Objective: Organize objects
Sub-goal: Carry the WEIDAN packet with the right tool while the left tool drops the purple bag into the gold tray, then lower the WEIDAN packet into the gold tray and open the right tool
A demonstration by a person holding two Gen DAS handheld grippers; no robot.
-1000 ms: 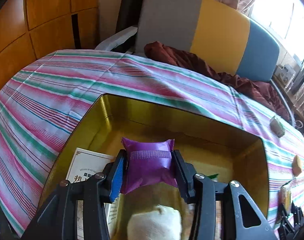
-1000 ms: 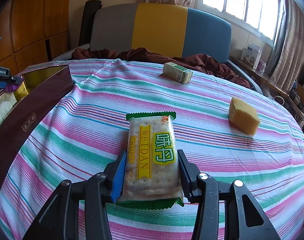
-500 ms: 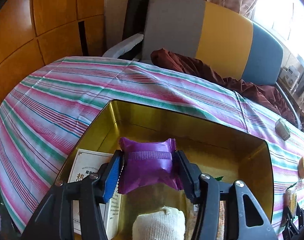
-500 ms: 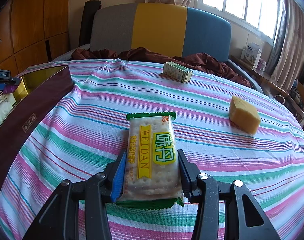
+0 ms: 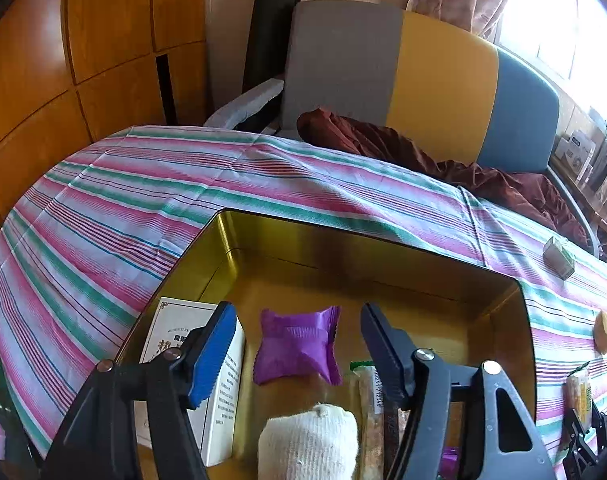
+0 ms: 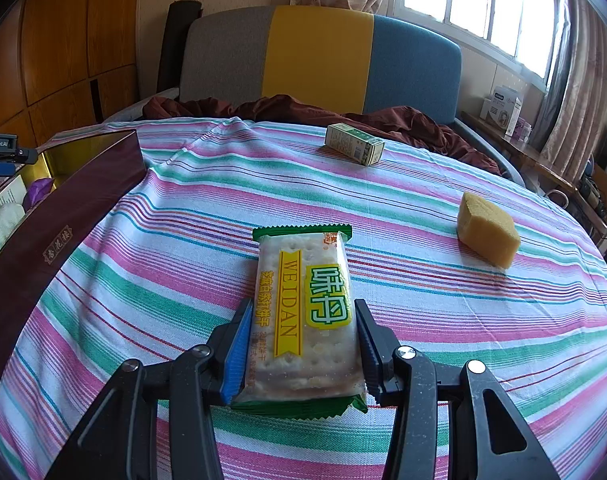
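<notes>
In the left wrist view my left gripper (image 5: 297, 324) is open above the gold-lined box (image 5: 343, 248). A purple snack packet (image 5: 297, 346) lies loose on the box floor between the fingers, untouched. A white booklet box (image 5: 223, 364), a rolled white cloth (image 5: 309, 444) and a cracker pack (image 5: 367, 400) also lie in the box. In the right wrist view my right gripper (image 6: 301, 332) is shut on a Weidan cracker packet (image 6: 305, 312) resting on the striped tablecloth (image 6: 423, 312).
A small green carton (image 6: 353, 144) and a yellow sponge block (image 6: 487, 234) lie on the cloth far and right. The box's maroon outer wall (image 6: 59, 232) stands at the left. A sofa with a dark red blanket (image 6: 283, 108) is behind the table.
My left gripper opened and let go of the purple packet, which now lies on the box floor; the gripper rose and drew back. The right gripper stayed shut on the cracker packet.
</notes>
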